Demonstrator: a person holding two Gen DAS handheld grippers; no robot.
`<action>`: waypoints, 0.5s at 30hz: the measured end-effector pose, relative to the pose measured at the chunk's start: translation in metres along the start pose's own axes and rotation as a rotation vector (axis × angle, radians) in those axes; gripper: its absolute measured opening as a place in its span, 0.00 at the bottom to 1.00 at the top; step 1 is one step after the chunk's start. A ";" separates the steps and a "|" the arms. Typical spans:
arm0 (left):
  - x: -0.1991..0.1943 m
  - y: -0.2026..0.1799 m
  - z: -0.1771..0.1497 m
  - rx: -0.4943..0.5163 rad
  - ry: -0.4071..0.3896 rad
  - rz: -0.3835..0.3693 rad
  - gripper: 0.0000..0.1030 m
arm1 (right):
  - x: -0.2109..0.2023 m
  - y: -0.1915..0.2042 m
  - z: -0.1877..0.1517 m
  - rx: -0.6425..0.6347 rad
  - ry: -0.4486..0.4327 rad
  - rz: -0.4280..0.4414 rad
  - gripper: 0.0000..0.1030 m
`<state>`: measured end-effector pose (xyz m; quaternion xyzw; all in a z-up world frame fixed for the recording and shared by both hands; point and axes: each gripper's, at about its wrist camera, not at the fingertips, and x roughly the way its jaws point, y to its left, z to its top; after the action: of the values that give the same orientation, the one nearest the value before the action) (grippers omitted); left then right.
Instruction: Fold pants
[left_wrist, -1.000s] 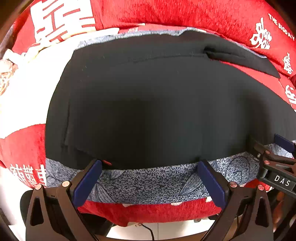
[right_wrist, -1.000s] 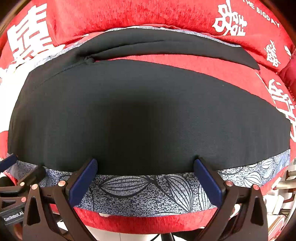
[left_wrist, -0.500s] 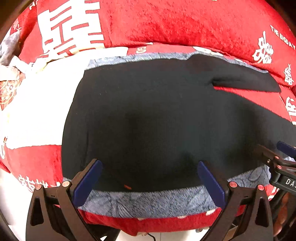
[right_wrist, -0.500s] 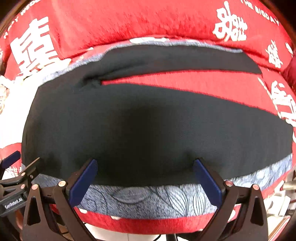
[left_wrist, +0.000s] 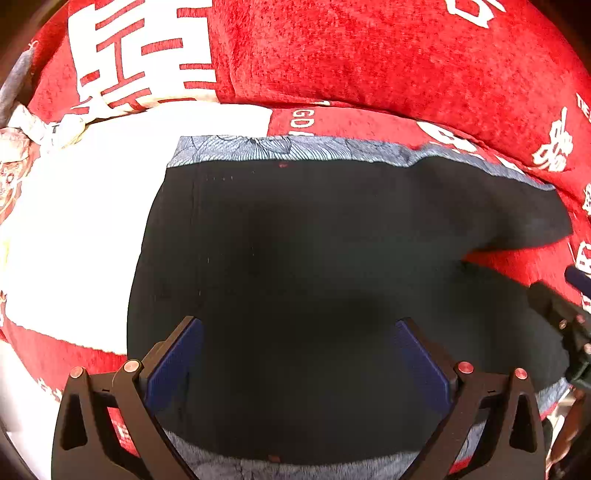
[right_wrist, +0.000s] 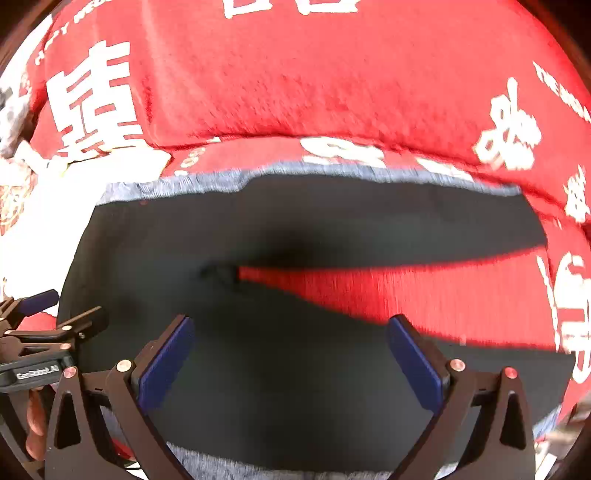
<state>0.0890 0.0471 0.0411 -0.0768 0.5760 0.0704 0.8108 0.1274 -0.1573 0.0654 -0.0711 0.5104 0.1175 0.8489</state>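
Observation:
The black pants lie spread flat on a red cushioned seat, waist end to the left, two legs running right with a red gap between them. A grey patterned trim borders the far and near edges. My left gripper is open, its blue pads over the near waist part of the pants. My right gripper is open over the near leg. Each gripper shows at the edge of the other's view: the right one, the left one.
A red backrest cushion with white characters rises behind the pants. A white patch of the seat cover lies left of the waist. The seat's front edge is just under both grippers.
Both grippers have moved forward over the pants, from the near trim edge onto the black fabric. Both stayed open. The pants have not moved.

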 end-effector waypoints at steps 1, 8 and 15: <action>0.002 0.001 0.003 -0.001 0.002 0.000 1.00 | 0.002 0.002 0.008 -0.020 -0.004 0.005 1.00; 0.022 0.007 0.021 -0.001 0.023 0.001 1.00 | 0.030 0.014 0.053 -0.142 0.008 0.063 1.00; 0.042 0.025 0.033 -0.036 0.057 0.007 1.00 | 0.077 0.022 0.088 -0.232 0.058 0.108 1.00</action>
<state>0.1288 0.0795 0.0108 -0.0913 0.5976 0.0813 0.7924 0.2308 -0.1054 0.0386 -0.1448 0.5209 0.2190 0.8123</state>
